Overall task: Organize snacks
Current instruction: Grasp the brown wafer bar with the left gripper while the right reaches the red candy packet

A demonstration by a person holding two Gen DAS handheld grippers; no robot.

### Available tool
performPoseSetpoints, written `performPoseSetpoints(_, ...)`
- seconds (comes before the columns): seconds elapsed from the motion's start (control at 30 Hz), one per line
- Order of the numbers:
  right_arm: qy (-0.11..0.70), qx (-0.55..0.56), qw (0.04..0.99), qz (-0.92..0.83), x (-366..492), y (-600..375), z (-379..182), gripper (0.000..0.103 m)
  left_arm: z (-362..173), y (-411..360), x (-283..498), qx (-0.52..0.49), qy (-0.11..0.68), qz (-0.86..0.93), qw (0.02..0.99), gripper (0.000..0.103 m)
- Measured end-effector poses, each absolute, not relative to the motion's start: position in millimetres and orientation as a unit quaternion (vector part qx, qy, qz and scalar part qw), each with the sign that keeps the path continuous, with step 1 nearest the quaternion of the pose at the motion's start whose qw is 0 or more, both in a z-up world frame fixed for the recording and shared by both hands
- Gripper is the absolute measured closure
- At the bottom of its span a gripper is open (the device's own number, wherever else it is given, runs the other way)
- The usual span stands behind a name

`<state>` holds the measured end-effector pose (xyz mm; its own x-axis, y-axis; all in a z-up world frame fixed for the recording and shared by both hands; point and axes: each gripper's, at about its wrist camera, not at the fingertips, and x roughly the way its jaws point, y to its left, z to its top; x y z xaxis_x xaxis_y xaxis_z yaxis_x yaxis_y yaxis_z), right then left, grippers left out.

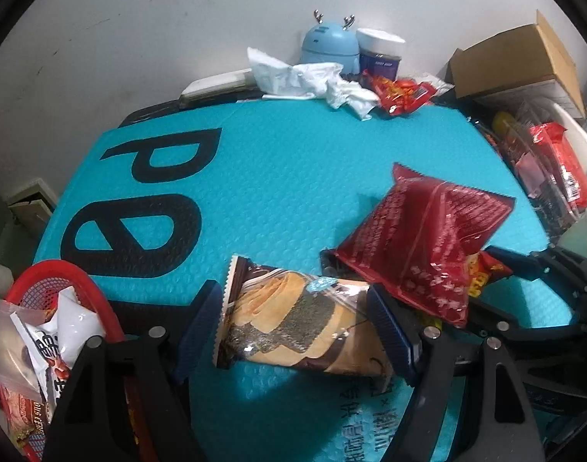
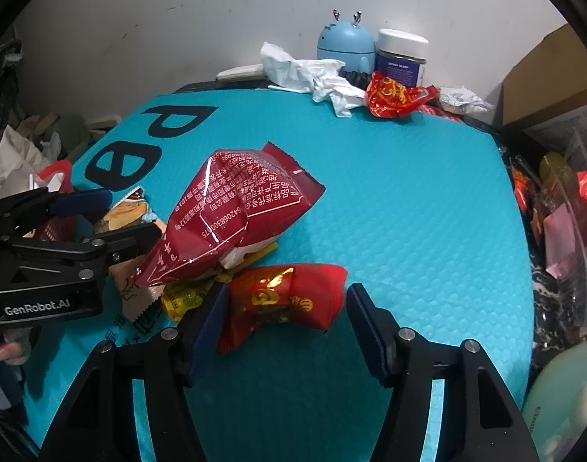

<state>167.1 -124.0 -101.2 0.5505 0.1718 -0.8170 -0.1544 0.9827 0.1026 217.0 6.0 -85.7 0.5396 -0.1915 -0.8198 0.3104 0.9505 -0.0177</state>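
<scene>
The left gripper (image 1: 297,327) straddles a brown packet (image 1: 293,327) on the mat (image 1: 274,177), its jaws apart with no firm pinch visible. The right gripper (image 2: 289,321) stands parted around a red-gold packet (image 2: 285,304); a dark-red bag (image 2: 235,223) lies at its 11 o'clock.

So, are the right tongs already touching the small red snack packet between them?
Cannot tell. In the right wrist view the small red snack packet lies between the right tongs; the near pad seems to meet it, and a gap shows at the other pad.
</scene>
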Motion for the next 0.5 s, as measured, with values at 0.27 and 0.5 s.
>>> performPoseSetpoints(0.27,0.466,0.015,0.879,0.101,161.7,-126.4,-100.0,0.056,-91.3,-9.5,212.0,0.075,0.461,-0.168,0.868,0.026)
performPoseSetpoints(0.5,0.468,0.022,0.878,0.096,160.6,-131.3,-99.7,0.056,-96.2,-18.0,215.9,0.109,0.457,-0.148,0.870,0.016)
